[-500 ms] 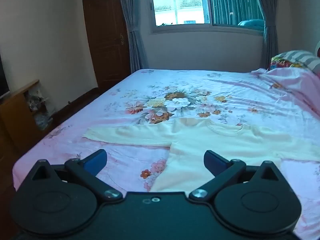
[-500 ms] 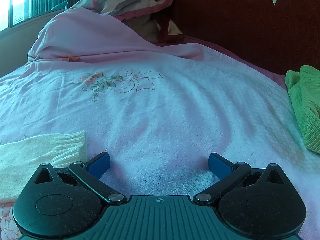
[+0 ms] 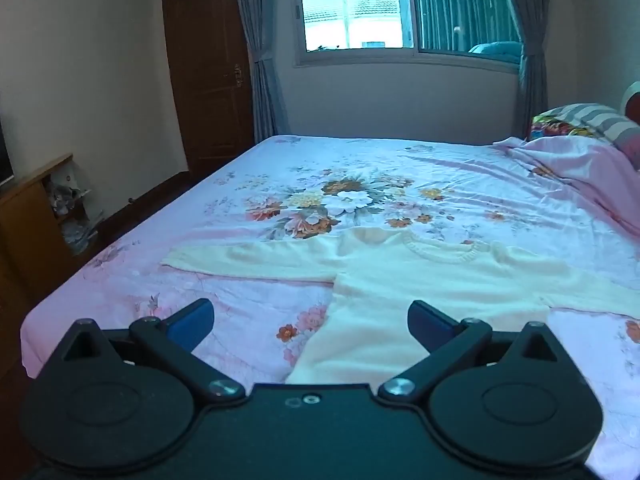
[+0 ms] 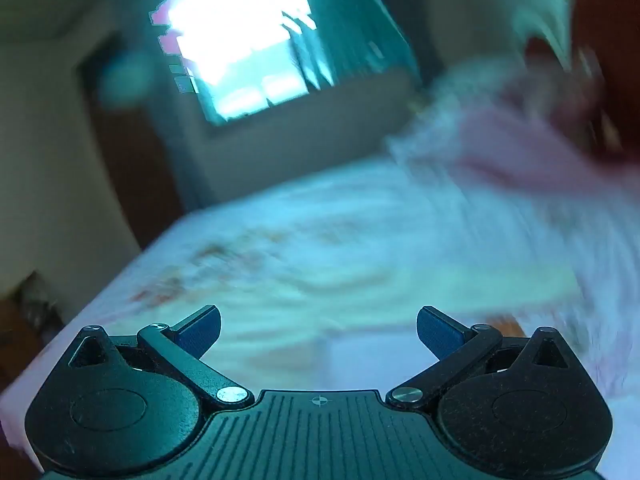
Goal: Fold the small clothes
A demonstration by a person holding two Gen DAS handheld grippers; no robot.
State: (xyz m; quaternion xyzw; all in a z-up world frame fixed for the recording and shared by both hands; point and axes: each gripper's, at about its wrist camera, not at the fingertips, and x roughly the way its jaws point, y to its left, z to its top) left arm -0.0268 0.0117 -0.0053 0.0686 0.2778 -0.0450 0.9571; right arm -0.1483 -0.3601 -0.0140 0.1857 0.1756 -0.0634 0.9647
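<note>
A cream knitted sweater lies flat on the floral pink bed sheet, sleeves spread out to both sides and the neck pointing away from me. My left gripper hovers over the sweater's near hem, open, with nothing between its blue pads. In the right wrist view everything is smeared by motion; a pale blur that may be the sweater shows on the bed. My right gripper is open and empty above the sheet.
A pillow and bunched pink cover sit at the bed's right end. A wooden shelf stands left of the bed, a brown door and a curtained window behind it. The dark headboard shows at the right.
The right gripper has swung sharply left, from facing the headboard and pillows to facing the window and bed, blurring its view. The left gripper has barely moved. Both stay open.
</note>
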